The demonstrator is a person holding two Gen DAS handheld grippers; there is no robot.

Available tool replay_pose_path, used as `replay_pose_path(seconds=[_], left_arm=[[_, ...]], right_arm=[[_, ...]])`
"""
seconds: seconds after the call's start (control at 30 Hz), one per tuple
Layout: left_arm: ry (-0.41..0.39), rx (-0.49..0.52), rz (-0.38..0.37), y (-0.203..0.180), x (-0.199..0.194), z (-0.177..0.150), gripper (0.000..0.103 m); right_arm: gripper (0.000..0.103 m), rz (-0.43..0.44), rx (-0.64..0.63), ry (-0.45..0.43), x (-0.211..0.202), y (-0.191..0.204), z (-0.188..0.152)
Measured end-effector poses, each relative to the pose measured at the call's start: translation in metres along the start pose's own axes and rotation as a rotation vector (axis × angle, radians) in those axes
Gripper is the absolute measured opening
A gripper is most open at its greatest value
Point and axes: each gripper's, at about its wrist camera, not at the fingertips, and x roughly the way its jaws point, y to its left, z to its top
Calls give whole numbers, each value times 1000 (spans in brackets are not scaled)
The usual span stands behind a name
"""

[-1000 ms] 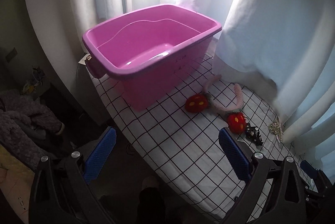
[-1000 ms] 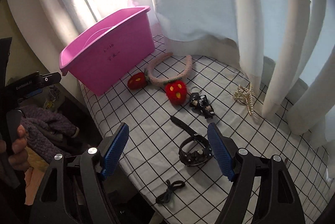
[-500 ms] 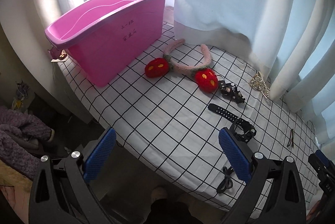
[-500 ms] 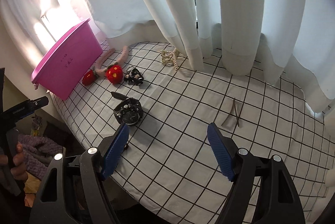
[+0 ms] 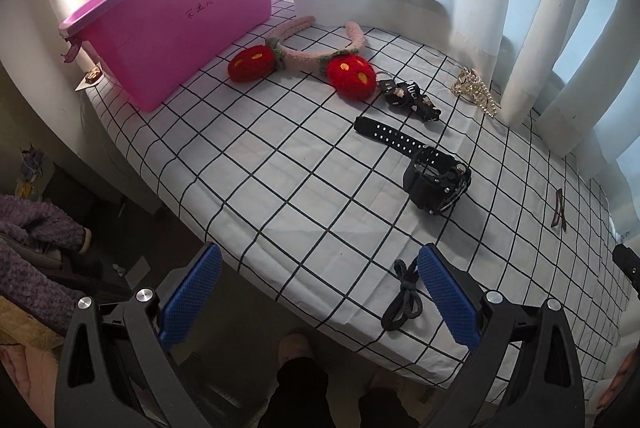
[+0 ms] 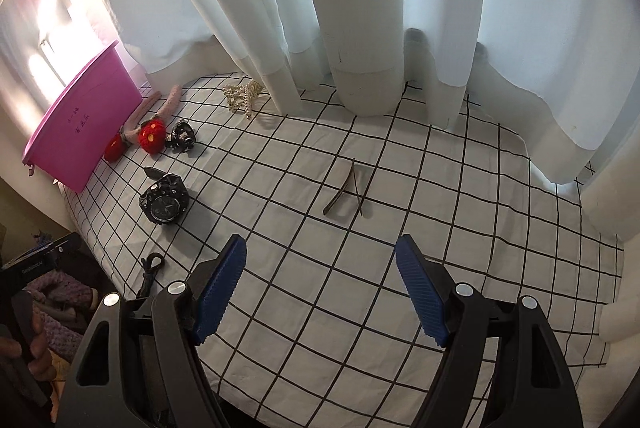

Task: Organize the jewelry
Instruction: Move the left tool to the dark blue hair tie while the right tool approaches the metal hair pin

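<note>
Desk: I see a white cloth with a black grid covering it, white curtains hanging down onto its far edge.
Bin: the pink tub stands at the far left corner, open on top; I judge it the place for everything.
Headband: the fuzzy pink band with two red knitted strawberries lies just beside the tub. Soft and light; I would pinch the band between the berries.
Watch: the chunky black watch lies mid-cloth, strap stretched toward the headband. Heaviest piece, stiff case, slick face; I would grip across the case.
Pearl piece: the pale beaded ornament sits at the curtain hem. Probably fragile and snaggy.
Keyring charm: a small black charm lies between strawberry and pearls.
Hair tie: the dark looped cord rests near the front edge, limp.
Hair clip: the thin brown clip lies flat ahead of my right tool; hard to get under.
Left hand-held gripper: released, nothing between the pads.
Right hand-held gripper: released, empty, above bare cloth.
</note>
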Motion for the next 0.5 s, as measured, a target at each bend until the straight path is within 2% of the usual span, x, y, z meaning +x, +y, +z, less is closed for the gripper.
replay_pose_path(seconds=[0.2, 0.33, 0.5], left_arm=[[4, -119, 65, -30, 4, -40, 97], [-4, -130, 134, -50, 11, -55, 97], [-39, -156, 156, -59, 22, -67, 97]], right_arm=[[74, 120, -104, 28, 24, -15, 3], [74, 150, -143, 47, 41, -23, 6], [74, 152, -146, 31, 67, -33, 9]])
